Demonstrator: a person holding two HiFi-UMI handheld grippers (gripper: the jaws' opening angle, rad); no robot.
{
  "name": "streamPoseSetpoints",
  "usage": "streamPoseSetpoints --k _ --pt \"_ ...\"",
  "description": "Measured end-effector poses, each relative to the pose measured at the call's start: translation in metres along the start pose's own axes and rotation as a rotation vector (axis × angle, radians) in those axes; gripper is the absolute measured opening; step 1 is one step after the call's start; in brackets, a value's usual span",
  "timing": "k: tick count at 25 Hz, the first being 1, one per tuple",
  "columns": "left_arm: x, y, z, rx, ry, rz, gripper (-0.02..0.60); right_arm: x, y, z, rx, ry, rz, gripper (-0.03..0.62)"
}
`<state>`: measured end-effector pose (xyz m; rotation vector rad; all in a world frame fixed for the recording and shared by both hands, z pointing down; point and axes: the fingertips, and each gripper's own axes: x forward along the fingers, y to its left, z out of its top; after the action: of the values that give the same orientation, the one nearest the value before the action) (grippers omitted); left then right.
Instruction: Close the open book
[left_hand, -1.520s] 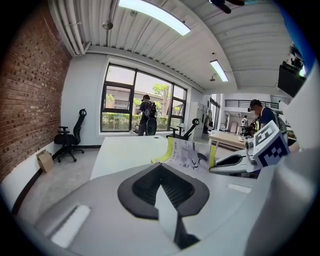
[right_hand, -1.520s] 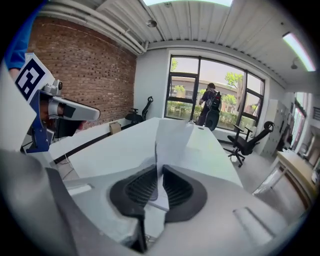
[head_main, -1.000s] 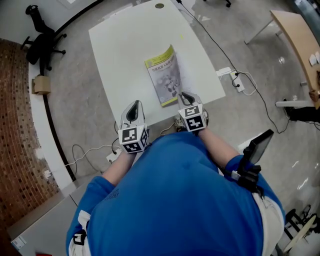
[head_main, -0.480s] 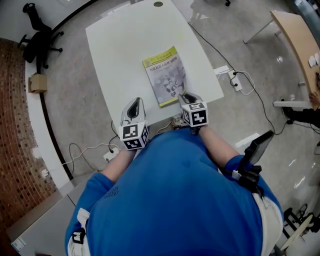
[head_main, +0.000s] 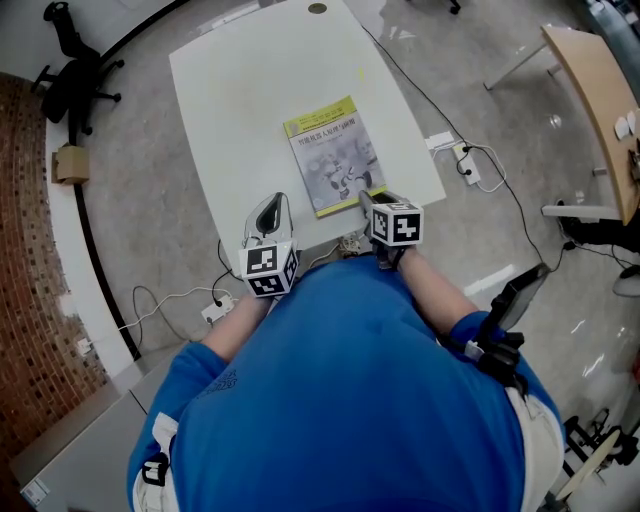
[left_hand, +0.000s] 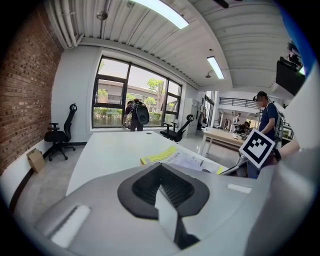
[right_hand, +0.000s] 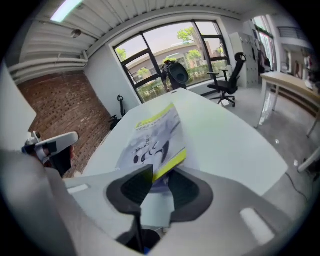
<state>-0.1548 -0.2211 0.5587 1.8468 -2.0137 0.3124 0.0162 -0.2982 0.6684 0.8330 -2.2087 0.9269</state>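
The book (head_main: 335, 155) lies closed and flat on the white tabletop (head_main: 250, 90), cover up, in the part nearest the person and toward the right edge. Its cover carries a grey-and-white drawing, with a yellow-green band along the far end. The book sits slightly askew to the tabletop's edges.

The right tongs (head_main: 366, 198) point down at the book's near right corner. In the right gripper view their jaws stand apart, having just been opening, and that corner with its yellow-green strip lies in the gap between them; the pads do not press on it. The marker cube on these tongs sits just off the tabletop's near edge.

The left tongs (head_main: 270, 208) are over the near edge of the tabletop, to the left of the book and apart from it. In the left gripper view their tips meet, with nothing between them, and the book shows beyond them, off to the right.

The person, in a blue top (head_main: 350, 400), stands at the near side. A black office chair (head_main: 75, 40) stands by a brick wall (head_main: 30, 250), and a power strip (head_main: 470, 160) with cables lies on the grey floor to the right.
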Motion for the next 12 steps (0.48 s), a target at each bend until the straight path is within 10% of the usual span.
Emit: streamPoseSetpoints --k 12 --pt "0.007 0.003 0.005 0.001 -0.007 -0.015 0.006 0.005 -0.015 -0.006 0.137 0.035 -0.030 0.092"
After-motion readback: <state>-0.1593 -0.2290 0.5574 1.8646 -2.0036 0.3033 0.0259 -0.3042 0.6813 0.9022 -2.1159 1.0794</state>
